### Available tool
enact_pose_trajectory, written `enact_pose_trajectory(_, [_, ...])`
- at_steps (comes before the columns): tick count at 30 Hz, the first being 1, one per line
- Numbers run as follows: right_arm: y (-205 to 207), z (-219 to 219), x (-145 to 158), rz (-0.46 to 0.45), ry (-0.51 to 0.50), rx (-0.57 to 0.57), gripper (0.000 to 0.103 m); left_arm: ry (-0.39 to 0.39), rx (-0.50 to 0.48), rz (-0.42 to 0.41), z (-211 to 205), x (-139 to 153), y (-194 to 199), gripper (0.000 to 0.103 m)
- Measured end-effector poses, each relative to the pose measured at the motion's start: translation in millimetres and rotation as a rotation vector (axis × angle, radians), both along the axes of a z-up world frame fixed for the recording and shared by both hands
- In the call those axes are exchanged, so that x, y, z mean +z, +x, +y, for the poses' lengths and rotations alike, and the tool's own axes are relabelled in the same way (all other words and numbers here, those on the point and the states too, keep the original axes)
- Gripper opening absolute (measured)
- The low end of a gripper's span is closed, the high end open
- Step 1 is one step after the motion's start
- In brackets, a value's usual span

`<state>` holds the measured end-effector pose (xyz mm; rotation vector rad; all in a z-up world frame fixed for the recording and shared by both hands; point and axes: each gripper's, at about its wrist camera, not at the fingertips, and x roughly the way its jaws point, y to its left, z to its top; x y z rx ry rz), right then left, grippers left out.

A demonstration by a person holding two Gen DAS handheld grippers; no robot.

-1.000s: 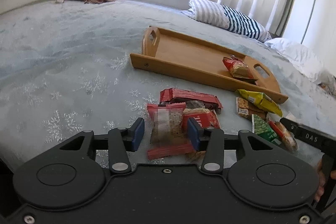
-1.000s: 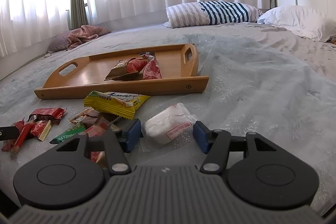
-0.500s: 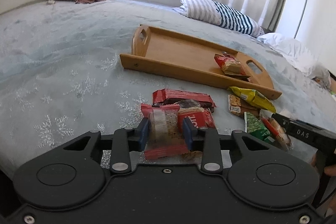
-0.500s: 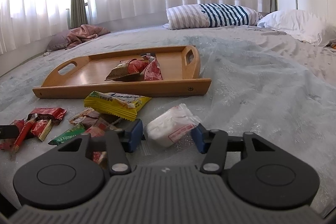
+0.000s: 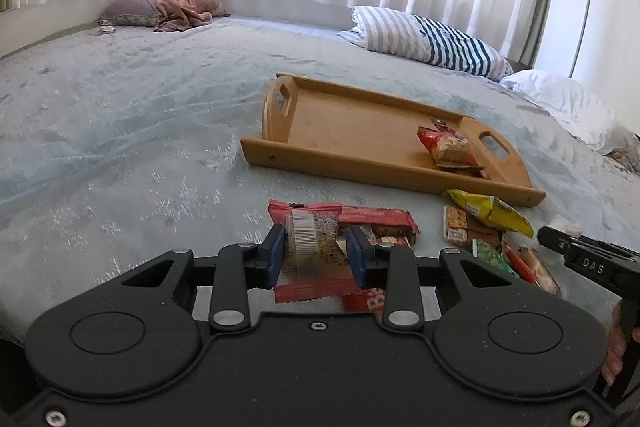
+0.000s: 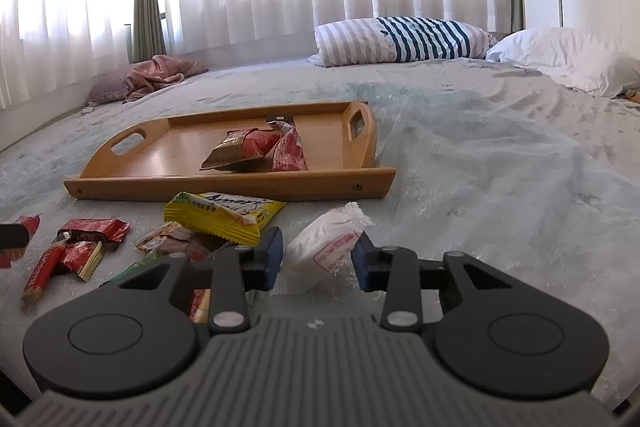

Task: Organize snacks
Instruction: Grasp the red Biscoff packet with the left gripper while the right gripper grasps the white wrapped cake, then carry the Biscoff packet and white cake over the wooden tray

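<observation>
At lower centre, the left gripper (image 5: 316, 257) was clamped on a red-ended clear biscuit packet (image 5: 310, 251) while the right gripper (image 6: 318, 259), closing, seemingly pinched a white pouch (image 6: 324, 251); both needed level lifts toward the wooden tray (image 6: 224, 183) above.

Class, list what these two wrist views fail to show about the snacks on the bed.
- Left wrist view: the lower part of the red snack packet is hidden behind the left hand-held gripper.
- Right wrist view: the green packet is mostly covered by the right hand-held gripper.
- The white packet has print too small to read.
</observation>
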<state>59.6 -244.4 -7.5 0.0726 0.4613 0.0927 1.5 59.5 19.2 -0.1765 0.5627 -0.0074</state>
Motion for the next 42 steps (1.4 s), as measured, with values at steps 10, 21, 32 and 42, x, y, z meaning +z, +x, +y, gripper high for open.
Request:
enact_pose_trajectory(10, [-3.1, 5.1, 7.9, -0.026, -0.029, 0.017, 0.023, -0.025, 0.016, -0.003, 3.5, 9.8, 16.1, 0.031])
enact_pose_trajectory(21, [4.5, -10.2, 20.8, -0.025, 0.036, -0.015, 0.019, -0.028, -0.008, -0.014, -1.7, 23.2, 35.0, 0.031])
enact_pose_trajectory(32, [29.6, -29.9, 38.6, 0.0, 0.188, -0.011, 0.019, -0.047, -0.048, -0.019, -13.5, 32.7, 64.9, 0.031])
enact_pose_trajectory(42, [79.9, -39.7, 46.5, 0.052, 0.265, -0.017, 0.019, -0.074, -0.075, 0.001, -28.3, 36.4, 101.5, 0.031])
